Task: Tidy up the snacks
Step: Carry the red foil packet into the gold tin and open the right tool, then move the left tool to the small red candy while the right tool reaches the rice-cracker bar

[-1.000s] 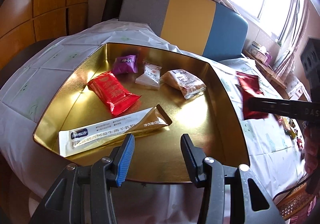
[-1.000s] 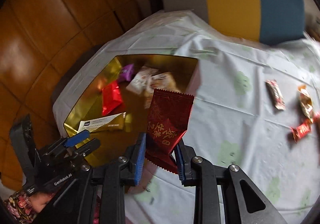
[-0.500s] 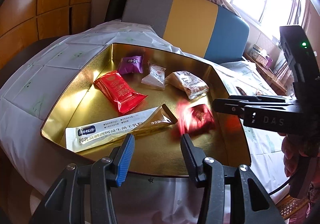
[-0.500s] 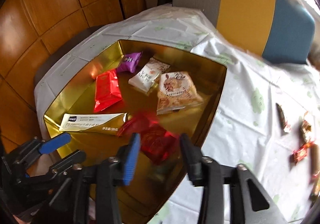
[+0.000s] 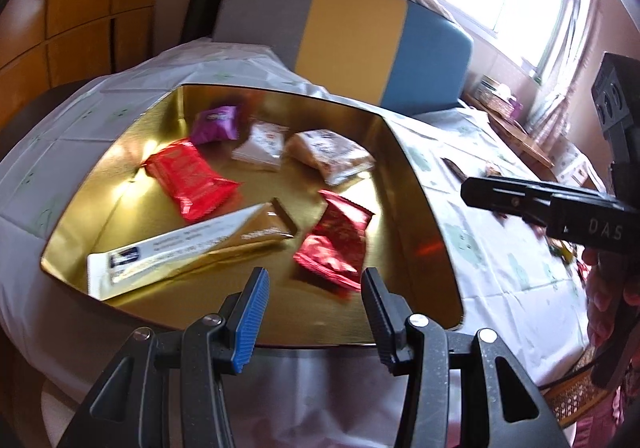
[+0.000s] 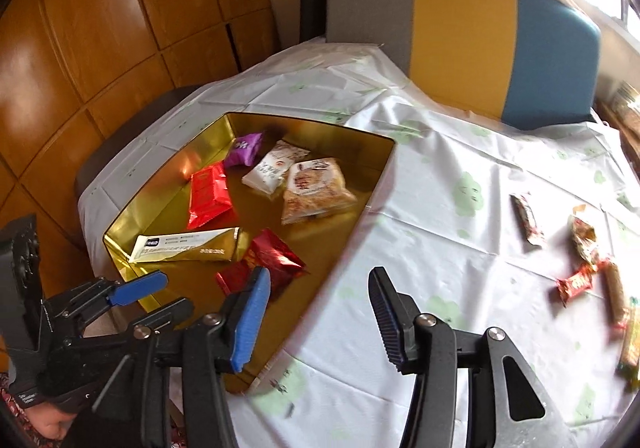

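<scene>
A: Where's the dark red crinkly foil snack packet (image 5: 334, 244)?

B: Lying flat in the shiny gold metal tray (image 5: 420, 184), toward its near right corner, one end touching the long white-and-gold sachet (image 5: 192, 244). Nothing grips it.

A: Tools?

B: Right gripper (image 6: 316, 312) has just been opening; its jaws stand apart with nothing between them, above the tray's right edge and the white plastic tablecloth with green prints (image 6: 460, 232). Left gripper (image 5: 314, 314) is moderately wide, empty, hovering over the tray's near edge.

A: How will the loose snacks handle?

B: Likely light, thin and crinkly. Foil looks slick, so they may slide on the cloth. Contents probably crushable, so pinch a sealed end or the flat sides, gently. The small red wrapped candy (image 6: 575, 283) and brown wrapped bar (image 6: 527, 219) lie near the tablecloth's right edge, well apart from the tray.

A: Other tray contents?

B: Bright red glossy pouch (image 5: 190, 178), purple pillow pack (image 5: 216, 124), white sachet (image 5: 262, 146), clear bag of beige crisps (image 5: 330, 156). All soft film, pillow-shaped.
</scene>
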The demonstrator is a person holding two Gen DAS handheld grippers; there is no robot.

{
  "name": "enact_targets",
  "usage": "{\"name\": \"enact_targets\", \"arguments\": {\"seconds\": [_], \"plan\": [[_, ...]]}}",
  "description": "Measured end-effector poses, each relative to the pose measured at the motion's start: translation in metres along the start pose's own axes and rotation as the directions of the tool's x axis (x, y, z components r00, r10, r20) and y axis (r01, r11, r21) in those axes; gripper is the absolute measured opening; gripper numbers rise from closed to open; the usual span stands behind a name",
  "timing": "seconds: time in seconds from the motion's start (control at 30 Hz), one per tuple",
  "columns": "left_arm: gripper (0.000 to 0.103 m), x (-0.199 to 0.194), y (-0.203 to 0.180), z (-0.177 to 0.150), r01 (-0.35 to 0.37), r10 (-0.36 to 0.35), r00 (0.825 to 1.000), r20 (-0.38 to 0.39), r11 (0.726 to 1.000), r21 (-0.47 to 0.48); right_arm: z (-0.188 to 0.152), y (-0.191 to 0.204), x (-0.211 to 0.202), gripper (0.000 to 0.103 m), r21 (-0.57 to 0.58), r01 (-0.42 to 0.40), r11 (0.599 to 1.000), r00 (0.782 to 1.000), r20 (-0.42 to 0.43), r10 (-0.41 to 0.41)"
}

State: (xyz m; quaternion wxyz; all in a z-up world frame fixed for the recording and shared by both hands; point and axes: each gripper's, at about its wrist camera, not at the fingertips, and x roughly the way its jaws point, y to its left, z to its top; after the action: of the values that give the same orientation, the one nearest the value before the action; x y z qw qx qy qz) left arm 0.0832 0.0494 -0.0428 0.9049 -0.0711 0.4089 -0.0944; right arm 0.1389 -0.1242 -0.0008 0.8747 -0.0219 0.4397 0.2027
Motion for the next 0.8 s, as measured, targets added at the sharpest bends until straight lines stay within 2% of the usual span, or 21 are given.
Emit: {"name": "enact_targets", "arguments": {"seconds": [0.2,0.43,0.67,0.8], "plan": [[0.049,0.002,-0.022,-0.003,0.027,-0.026,1.0,-0.015,0.998,0.052,-0.013,-0.035,-0.012,0.056,0.04,0.046,0.998,0.999,-0.015,-0.045],[0.048,0.0,-0.05,-0.003,0.064,-0.062,0.998,-0.025,0.992,0.111,-0.033,-0.094,-0.015,0.056,0.102,0.149,0.984,0.985,-0.097,-0.139],[0.049,0.003,-0.083,-0.002,0.125,-0.117,0.991,-0.059,0.976,0.176,-0.048,-0.183,-0.009,0.056,0.226,0.276,0.934,0.946,-0.233,-0.223],[0.049,0.006,-0.105,-0.005,0.152,-0.137,0.987,-0.083,0.963,0.224,-0.037,-0.257,-0.023,0.056,0.294,0.404,0.866,0.91,-0.221,-0.35]]}}
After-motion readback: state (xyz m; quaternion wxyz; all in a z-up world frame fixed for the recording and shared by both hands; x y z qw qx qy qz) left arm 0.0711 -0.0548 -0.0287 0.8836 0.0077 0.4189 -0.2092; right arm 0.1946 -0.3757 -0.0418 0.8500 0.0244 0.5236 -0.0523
